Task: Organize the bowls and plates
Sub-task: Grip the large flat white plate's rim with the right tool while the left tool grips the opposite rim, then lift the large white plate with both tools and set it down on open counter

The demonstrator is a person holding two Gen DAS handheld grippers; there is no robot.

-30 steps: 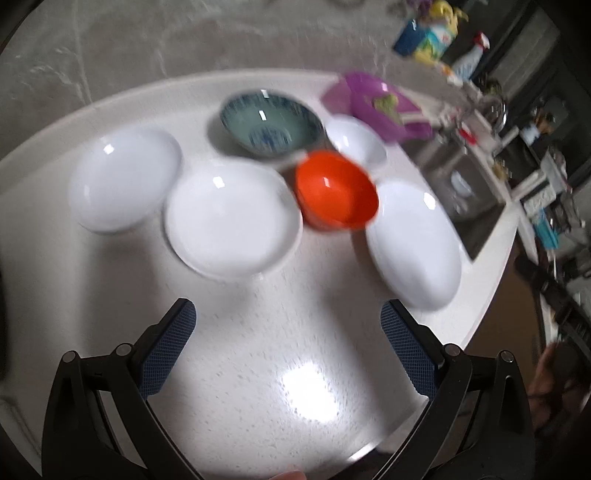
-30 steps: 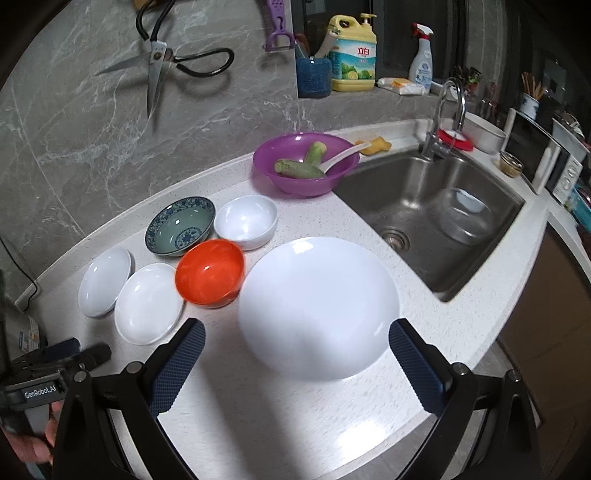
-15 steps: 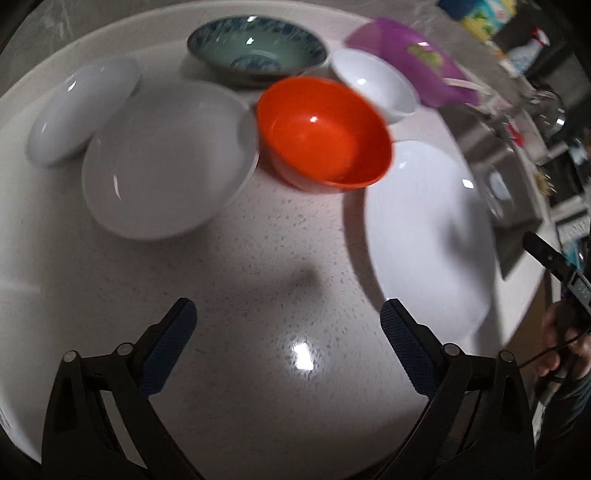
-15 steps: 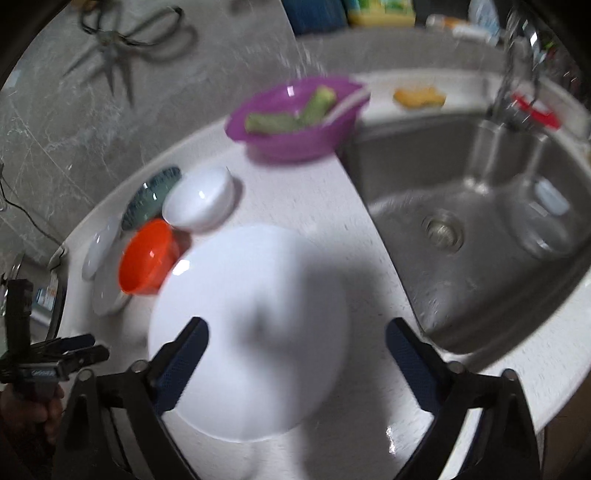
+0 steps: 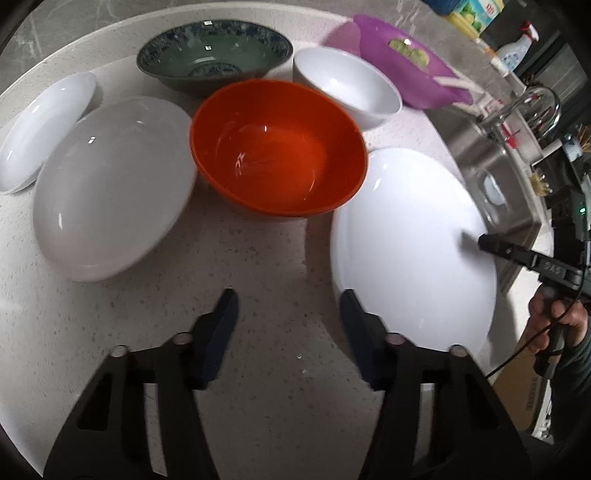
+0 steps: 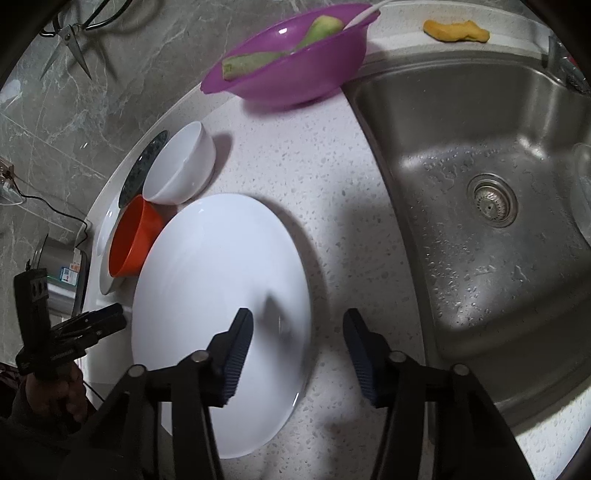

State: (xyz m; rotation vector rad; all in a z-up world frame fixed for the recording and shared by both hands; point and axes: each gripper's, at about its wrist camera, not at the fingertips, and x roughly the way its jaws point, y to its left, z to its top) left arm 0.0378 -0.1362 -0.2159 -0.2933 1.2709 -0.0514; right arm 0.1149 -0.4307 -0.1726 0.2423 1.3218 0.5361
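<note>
A speckled kitchen counter [image 5: 280,369] holds dishes not yet sorted: nothing appears stacked. In the left wrist view, the orange bowl [image 5: 277,147] sits at centre, the blue-green patterned bowl [image 5: 214,51] at its 11 o'clock, the small white bowl [image 5: 347,88] at 1 o'clock, a deep white plate [image 5: 110,184] at 9 o'clock with a small white dish [image 5: 40,125] beyond, and the large white plate [image 5: 410,243] at 4 o'clock. The left gripper [image 5: 288,314] has just been closing; its fingers stand apart over bare counter, holding nothing. The right gripper [image 6: 297,332], also just closing, straddles the large plate's rim at 4 o'clock, fingers apart, not yet clamped. Only the right wrist view shows the sink [image 6: 480,184], scissors [image 6: 70,37] and yellow sponge [image 6: 456,31]; the purple basin [image 6: 291,62] appears in both.
</note>
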